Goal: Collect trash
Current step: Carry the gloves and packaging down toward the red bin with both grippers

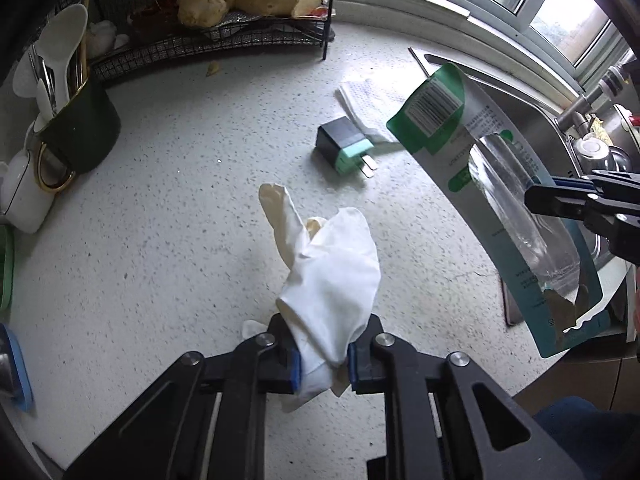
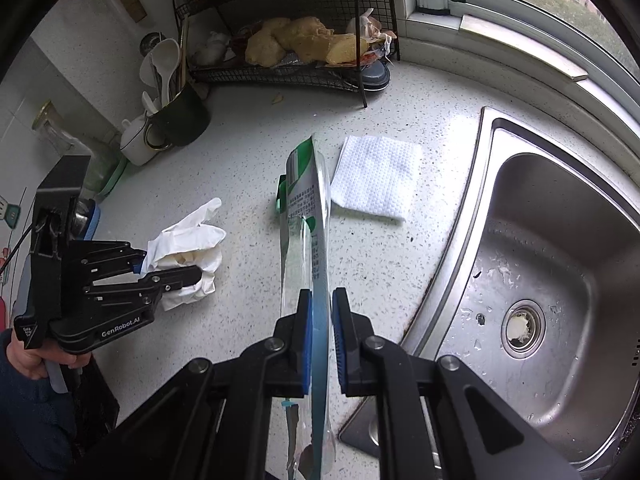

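Here the left gripper (image 1: 322,360) is clamped on a crumpled white glove (image 1: 332,280) sticking up ahead of it; the right gripper (image 2: 321,340) pinches torn green-and-clear packaging (image 2: 306,208), held above the table (image 1: 180,208)

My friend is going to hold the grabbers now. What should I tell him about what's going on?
Left gripper: shut on the crumpled white glove, lifted off the counter.
Right gripper: shut on the torn green-and-clear blister pack, held upright beside the sink.
Done: both pieces are picked up, none binned yet; no bin shows in either view.
Left on the counter: the folded paper towel, the small black-and-mint plug, and a tiny yellowish scrap near the wire rack. The plug may not be trash, so check it.
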`<state>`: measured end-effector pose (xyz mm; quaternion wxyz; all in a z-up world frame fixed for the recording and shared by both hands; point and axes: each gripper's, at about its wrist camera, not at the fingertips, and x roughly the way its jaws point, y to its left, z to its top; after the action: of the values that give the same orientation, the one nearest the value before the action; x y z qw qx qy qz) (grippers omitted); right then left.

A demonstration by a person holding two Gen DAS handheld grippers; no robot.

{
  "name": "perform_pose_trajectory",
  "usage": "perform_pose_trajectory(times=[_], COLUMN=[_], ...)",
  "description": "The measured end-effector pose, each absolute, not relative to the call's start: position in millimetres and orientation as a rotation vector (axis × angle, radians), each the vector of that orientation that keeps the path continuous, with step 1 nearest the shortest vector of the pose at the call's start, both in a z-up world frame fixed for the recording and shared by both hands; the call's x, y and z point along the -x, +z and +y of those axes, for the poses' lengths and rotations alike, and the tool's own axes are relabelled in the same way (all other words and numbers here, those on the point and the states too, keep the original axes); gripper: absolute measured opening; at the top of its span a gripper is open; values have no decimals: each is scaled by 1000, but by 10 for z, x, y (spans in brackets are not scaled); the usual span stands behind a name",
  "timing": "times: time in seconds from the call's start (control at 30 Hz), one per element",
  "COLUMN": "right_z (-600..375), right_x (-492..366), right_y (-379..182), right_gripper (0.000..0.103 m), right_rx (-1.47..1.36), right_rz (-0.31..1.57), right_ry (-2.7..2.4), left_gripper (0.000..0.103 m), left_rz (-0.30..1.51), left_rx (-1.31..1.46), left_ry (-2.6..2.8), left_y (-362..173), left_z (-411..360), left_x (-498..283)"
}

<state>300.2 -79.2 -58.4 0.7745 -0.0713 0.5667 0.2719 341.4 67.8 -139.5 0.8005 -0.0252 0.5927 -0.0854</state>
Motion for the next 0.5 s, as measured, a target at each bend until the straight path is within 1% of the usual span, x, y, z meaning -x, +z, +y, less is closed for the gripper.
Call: perform_pose_trajectory(times=[0.3,0.5], right_z=[-1074,-1373], right_x=[-2483,-2133], right_y=[-420,-353], right_gripper=[9,9], right_rx=[151,150], right_rz=[1186,1152], right_ry=[636,661], left_gripper=[14,14], left_rz=[1213,1171], left_rx=[54,44], left_ry=[-152,-132], left_y=[-940,-744], left_z=[359,3], left_x=[-2748,-2321])
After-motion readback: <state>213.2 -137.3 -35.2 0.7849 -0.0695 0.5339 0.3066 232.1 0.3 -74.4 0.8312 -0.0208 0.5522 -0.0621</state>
